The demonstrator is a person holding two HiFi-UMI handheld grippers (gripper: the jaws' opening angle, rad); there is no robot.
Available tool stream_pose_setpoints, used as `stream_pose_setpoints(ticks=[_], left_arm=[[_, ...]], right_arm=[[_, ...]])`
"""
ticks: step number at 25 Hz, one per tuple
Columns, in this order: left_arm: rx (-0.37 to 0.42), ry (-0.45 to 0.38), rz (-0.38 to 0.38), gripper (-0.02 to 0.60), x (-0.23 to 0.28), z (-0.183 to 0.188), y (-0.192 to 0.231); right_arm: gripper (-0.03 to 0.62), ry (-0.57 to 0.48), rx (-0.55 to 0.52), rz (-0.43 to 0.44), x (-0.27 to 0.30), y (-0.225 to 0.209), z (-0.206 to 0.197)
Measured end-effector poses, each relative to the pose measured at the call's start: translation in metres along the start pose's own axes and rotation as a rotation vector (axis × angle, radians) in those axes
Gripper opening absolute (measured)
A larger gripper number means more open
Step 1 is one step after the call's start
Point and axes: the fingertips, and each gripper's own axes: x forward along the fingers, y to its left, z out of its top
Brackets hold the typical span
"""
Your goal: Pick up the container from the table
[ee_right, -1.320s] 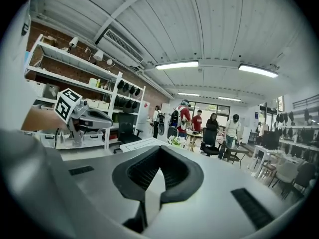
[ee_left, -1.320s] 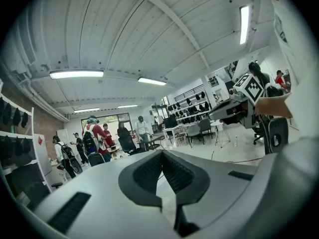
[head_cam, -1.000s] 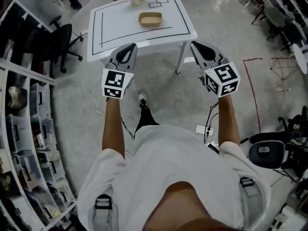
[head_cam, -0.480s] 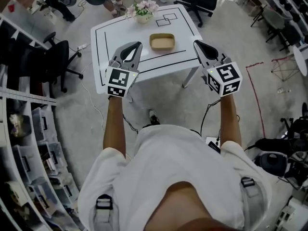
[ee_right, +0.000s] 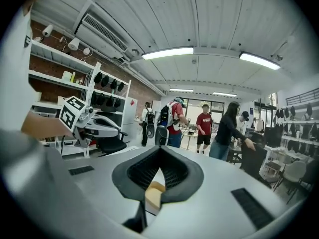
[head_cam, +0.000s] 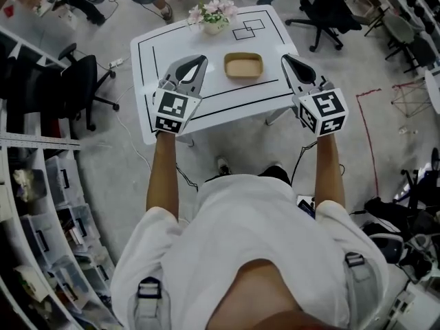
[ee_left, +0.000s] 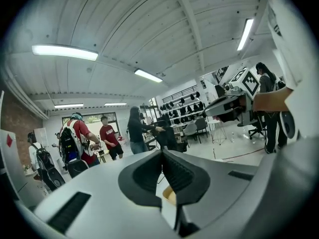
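Note:
A tan, shallow rectangular container [head_cam: 243, 65] lies on the white table [head_cam: 157, 95], inside its black-lined area. My left gripper [head_cam: 201, 58] hangs over the table to the left of the container, jaws shut and holding nothing. My right gripper [head_cam: 284, 58] hangs to the container's right, near the table's right edge, also shut and holding nothing. Both stay apart from the container. In the left gripper view the container [ee_left: 169, 195] peeks through the gap below the closed left gripper [ee_left: 162, 152]. In the right gripper view a bit of the container [ee_right: 153, 195] shows below the closed right gripper [ee_right: 159, 149].
A pot of pink flowers [head_cam: 214, 16] stands at the table's far edge beside two drawn squares [head_cam: 247, 27]. Office chairs [head_cam: 81, 88] stand left of and behind the table. Shelving [head_cam: 34, 205] runs along the left. Several people [ee_right: 228, 128] stand beyond the table.
The person has walked up to the table. Both grippers, earlier over the floor short of it, now reach over its near edge on either side of the container. Jaws stayed shut.

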Motion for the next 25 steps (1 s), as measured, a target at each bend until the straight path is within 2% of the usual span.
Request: stream_pose_setpoints(ticks=[5,10,13,20,25], left_arm=[[-0.072,0.042,0.008,0.015,0.043,-0.021,-0.001],[-0.116,0.120,0.008,0.016,0.092,-0.043,-0.020],[-0.147,0.154,0.001,0.033,0.125,-0.057,-0.035],[-0.182,0.338,-0.109,0.127,0.204,-0.113,-0.094],[-0.167,0.441,-0.181,0.151,0.248,-0.153,-0.134]], right_arm=[[0.014,0.008,0.057,0.056,0.021,-0.028,-0.017],[0.014,0.077,0.030,0.080,0.027,-0.061,-0.051],[0.014,0.118,0.050,0.101,0.031,-0.081,-0.076],[0.014,0.218,0.090,0.116,0.031,-0.118,-0.136],[0.014,0.261,0.109,0.144,0.028,-0.137,-0.167]])
